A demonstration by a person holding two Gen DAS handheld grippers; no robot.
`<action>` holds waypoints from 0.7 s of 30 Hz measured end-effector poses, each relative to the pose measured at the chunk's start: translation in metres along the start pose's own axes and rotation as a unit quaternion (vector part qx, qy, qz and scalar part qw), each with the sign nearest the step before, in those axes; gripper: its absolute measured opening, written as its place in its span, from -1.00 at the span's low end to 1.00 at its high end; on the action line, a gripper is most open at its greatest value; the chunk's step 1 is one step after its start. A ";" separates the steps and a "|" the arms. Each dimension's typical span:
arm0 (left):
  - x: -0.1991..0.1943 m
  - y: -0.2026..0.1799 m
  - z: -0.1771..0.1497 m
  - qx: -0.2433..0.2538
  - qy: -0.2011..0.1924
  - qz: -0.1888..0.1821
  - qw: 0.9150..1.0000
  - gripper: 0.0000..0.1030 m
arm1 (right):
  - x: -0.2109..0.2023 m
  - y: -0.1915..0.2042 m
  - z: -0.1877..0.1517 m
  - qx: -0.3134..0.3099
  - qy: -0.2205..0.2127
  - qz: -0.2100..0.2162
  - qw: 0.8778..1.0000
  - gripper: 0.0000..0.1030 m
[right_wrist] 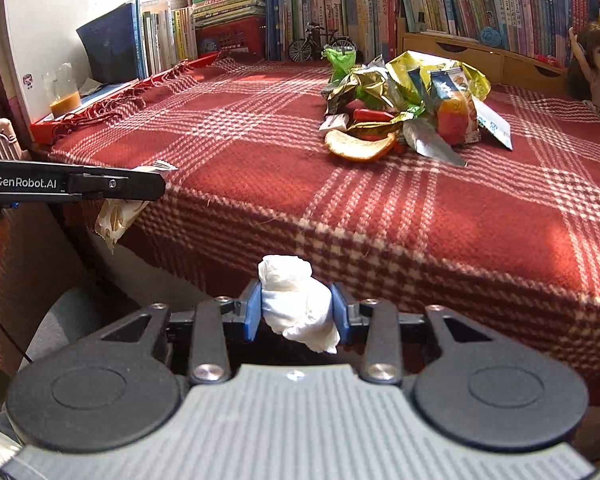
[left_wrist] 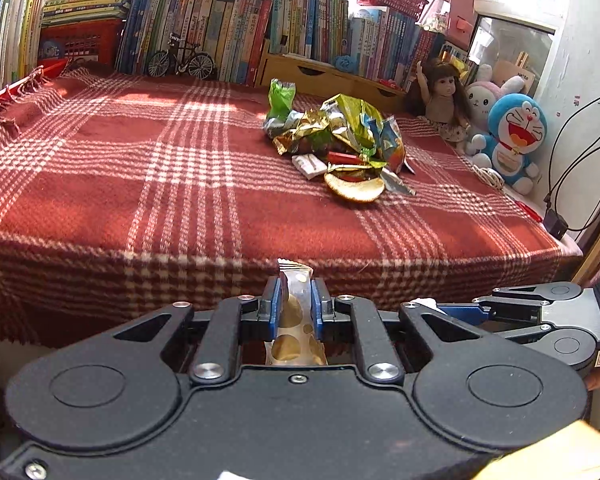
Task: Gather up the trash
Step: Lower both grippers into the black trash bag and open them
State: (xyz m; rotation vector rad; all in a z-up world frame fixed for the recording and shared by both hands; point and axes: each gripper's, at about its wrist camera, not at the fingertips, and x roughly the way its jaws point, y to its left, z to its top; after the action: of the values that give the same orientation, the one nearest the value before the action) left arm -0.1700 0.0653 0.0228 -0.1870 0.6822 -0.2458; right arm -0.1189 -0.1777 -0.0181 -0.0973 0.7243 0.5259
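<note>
My left gripper (left_wrist: 295,294) is shut on a clear snack wrapper (left_wrist: 294,320) printed with tan rounds, held below the table's front edge. From the right wrist view the same left gripper (right_wrist: 156,184) shows at the left, the wrapper (right_wrist: 118,214) hanging under it. My right gripper (right_wrist: 298,308) is shut on a crumpled white tissue (right_wrist: 296,302). In the left wrist view the right gripper (left_wrist: 444,312) sits at the right with a bit of tissue (left_wrist: 424,302) showing. A pile of foil wrappers (left_wrist: 340,132) (right_wrist: 404,96) with an orange peel (left_wrist: 354,190) (right_wrist: 358,146) lies on the table.
A red plaid cloth (left_wrist: 140,168) (right_wrist: 260,148) covers the table and hangs over its front edge. Books (left_wrist: 220,28) line the back, with a model bicycle (left_wrist: 180,60), a doll (left_wrist: 440,92) and plush toys (left_wrist: 512,136). A glass of orange liquid (right_wrist: 64,96) stands at left.
</note>
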 end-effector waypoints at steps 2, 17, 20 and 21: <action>0.005 0.004 -0.016 -0.008 0.031 0.011 0.999 -0.71 | 0.010 0.005 -0.010 0.004 0.021 0.011 1.000 -0.14; 0.051 0.020 -0.062 -0.028 0.147 0.069 0.986 -0.51 | 0.058 0.022 -0.036 0.019 0.112 0.039 0.993 0.14; 0.054 0.020 -0.063 -0.026 0.149 0.074 0.986 -0.12 | 0.060 0.022 -0.032 0.019 0.114 0.039 0.992 0.28; 0.054 0.020 -0.063 -0.025 0.149 0.076 0.986 -0.09 | 0.061 0.022 -0.032 0.019 0.115 0.037 0.992 0.30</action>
State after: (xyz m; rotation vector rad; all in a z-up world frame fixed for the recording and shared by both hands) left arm -0.1667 0.0631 -0.0620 -0.1464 0.9952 -0.1112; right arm -0.1109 -0.1413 -0.0794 -0.0965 0.9654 0.5771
